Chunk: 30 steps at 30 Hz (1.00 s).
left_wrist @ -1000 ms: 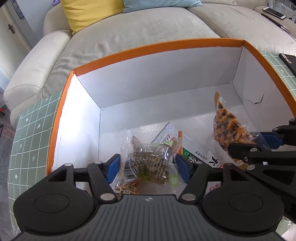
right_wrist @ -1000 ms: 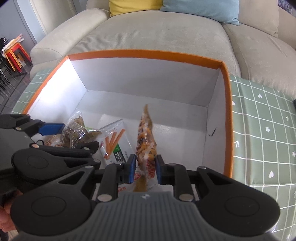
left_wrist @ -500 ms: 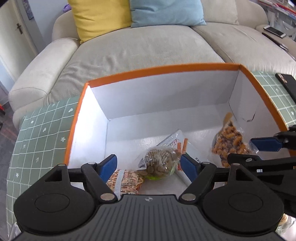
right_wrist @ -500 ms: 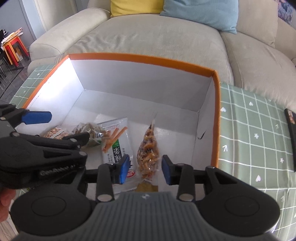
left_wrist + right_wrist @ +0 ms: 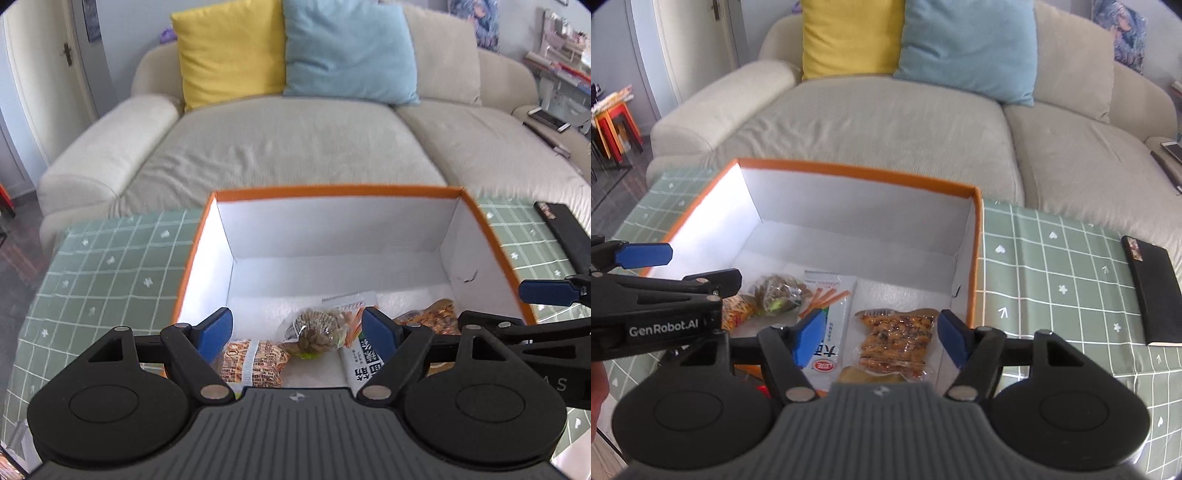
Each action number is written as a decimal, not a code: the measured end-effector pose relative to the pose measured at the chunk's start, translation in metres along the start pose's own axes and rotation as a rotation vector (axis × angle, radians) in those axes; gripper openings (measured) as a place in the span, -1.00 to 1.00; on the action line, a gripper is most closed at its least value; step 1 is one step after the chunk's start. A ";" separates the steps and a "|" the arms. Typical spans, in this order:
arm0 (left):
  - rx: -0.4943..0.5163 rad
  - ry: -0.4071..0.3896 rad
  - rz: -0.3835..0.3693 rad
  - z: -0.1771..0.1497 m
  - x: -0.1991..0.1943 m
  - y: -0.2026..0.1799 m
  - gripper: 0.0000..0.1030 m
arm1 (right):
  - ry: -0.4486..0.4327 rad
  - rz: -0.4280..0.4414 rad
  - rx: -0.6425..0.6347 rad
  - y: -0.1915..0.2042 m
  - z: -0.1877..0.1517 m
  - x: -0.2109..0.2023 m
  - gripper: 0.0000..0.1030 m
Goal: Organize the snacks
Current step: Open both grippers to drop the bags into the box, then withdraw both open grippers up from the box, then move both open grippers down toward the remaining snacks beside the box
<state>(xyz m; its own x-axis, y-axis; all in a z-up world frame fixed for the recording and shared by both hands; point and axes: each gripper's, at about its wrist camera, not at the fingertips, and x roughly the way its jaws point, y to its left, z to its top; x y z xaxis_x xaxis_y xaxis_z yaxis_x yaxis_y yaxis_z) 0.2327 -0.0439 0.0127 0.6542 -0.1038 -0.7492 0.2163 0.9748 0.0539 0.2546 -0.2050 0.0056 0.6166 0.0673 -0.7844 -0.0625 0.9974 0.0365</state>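
An orange-rimmed white box (image 5: 332,191) (image 5: 857,173) holds several snack packets. My left gripper (image 5: 295,325) hovers open above the near end. Below it lie a brown round snack bag (image 5: 314,332), an orange-patterned packet (image 5: 255,363) and a white carrot-stick packet (image 5: 364,354). The jaws of my right gripper (image 5: 881,328) are opening. An orange nut packet (image 5: 894,339) lies flat on the box floor beneath them, untouched by the pads. The white packet (image 5: 831,314) and the brown bag (image 5: 779,291) lie to its left. The two grippers hang side by side.
The box stands on a green checked tablecloth (image 5: 1052,277). A black flat object (image 5: 1152,291) (image 5: 569,236) lies on the cloth to the right of the box. Behind the table is a beige sofa (image 5: 295,147) with a yellow and a blue cushion.
Both grippers rose and drew back from the box. The right one let go of the orange nut packet, which fell flat. The left jaws widened away from the brown bag.
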 end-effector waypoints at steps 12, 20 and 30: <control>0.042 -0.199 0.008 -0.032 -0.067 0.001 0.67 | -0.225 0.023 0.026 0.012 -0.044 -0.063 0.48; 0.075 -0.232 0.106 -0.073 -0.082 0.003 0.65 | -0.315 0.006 0.016 0.023 -0.090 -0.088 0.49; 0.003 -0.182 -0.086 -0.127 -0.095 0.023 0.74 | -0.278 0.023 -0.026 0.039 -0.151 -0.082 0.65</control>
<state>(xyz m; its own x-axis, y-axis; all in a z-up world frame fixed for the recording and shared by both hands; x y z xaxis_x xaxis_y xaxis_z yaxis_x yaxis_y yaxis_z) 0.0836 0.0136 0.0011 0.7533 -0.2207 -0.6196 0.2792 0.9602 -0.0025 0.0828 -0.1761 -0.0224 0.8061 0.0986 -0.5835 -0.0972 0.9947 0.0339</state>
